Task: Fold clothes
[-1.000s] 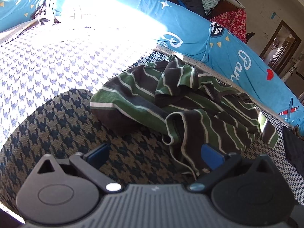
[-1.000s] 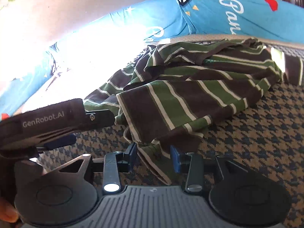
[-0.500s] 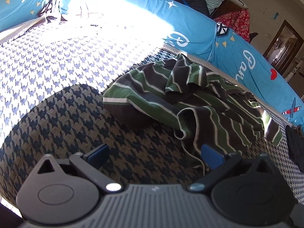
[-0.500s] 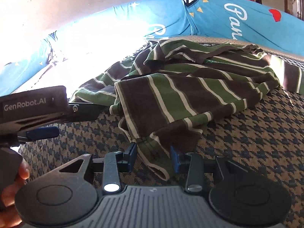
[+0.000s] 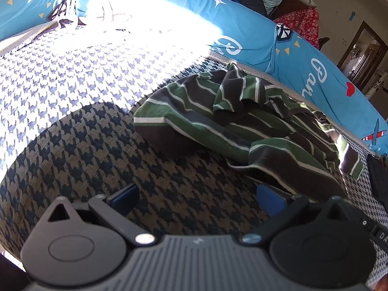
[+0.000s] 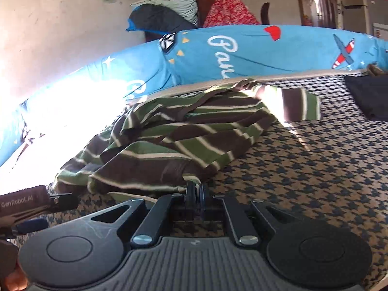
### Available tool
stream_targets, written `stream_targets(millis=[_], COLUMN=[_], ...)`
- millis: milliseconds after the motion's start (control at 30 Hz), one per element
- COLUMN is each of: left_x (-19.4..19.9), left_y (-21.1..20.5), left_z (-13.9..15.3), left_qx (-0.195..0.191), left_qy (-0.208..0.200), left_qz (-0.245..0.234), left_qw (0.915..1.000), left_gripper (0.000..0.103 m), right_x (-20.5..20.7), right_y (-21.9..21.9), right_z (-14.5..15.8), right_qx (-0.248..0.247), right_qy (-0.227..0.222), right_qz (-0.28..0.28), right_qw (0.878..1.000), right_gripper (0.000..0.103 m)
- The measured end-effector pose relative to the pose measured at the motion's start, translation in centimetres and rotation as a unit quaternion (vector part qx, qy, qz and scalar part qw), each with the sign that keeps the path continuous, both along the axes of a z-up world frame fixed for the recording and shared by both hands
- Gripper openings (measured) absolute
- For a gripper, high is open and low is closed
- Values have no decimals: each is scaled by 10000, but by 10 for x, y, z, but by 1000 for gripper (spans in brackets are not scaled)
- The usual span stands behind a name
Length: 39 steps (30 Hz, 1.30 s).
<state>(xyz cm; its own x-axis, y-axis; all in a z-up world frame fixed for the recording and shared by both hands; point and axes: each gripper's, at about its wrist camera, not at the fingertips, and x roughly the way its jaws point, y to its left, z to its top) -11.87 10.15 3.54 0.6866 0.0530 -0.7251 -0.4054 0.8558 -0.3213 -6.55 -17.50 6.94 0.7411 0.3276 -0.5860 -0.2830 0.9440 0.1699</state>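
Note:
A crumpled green, brown and white striped shirt [image 5: 232, 121] lies on the houndstooth bed cover [image 5: 101, 145], against the blue bolster. My left gripper [image 5: 196, 197] is open just short of the shirt, its blue pads wide apart with bare cover between them; the right pad [image 5: 269, 198] sits by the shirt's near hem. In the right wrist view the striped shirt [image 6: 184, 140] fills the middle, and my right gripper [image 6: 194, 191] is shut on its near edge. The left gripper's body [image 6: 31, 201] shows at the lower left there.
A long blue printed bolster [image 6: 242, 51] runs along the far side of the bed. A dark folded garment [image 6: 368, 97] lies at the right. Pillows and red floral cloth [image 6: 225, 9] are piled behind the bolster. Strong sunlight washes out the left part of the bed.
My right gripper has shut on the shirt's near edge; it was open around that hem before. The left gripper has drawn left and away from the shirt, still open.

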Motion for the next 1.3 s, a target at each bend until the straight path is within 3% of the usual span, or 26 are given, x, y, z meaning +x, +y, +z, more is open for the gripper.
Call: stream_targets(millis=[267, 400, 533, 600, 700, 833, 967, 1133, 1300], left_x=[-1, -1, 0, -1, -2, -5, -8, -10, -11], left_y=[-5, -4, -5, -3, 1, 6, 16, 24, 31], left_z=[-3, -7, -9, -9, -7, -4, -1, -4, -5], left_qx=[19, 93, 217, 218, 236, 336, 204, 132, -58], left_qy=[30, 115, 163, 154, 116, 21, -78, -39, -76], left_qz=[-80, -34, -34, 14, 108, 215, 353, 452, 542], left_qw=[10000, 9999, 9996, 9996, 9996, 9992, 9991, 9989, 9985], left_gripper=[103, 103, 103, 103, 103, 103, 103, 103, 103], right_x=[-22, -30, -22, -24, -28, -29, -32, -33, -42], right_y=[-56, -78, -94, -100, -106, -99, -82, -61, -30], right_z=[16, 19, 12, 14, 20, 20, 20, 15, 11], right_qx=[-233, -565, -833, -776, -619, -565, -671, -436, -537], right_qy=[-402, -565, -366, -452, -601, -564, -772, -559, -656], right_qz=[-1026, -1798, -2349, -2511, -2633, -2335, -2008, -1152, -289], right_qw=[9936, 9804, 9677, 9638, 9608, 9691, 9743, 9908, 9960], right_gripper=[4, 3, 3, 8, 24, 24, 26, 29, 29])
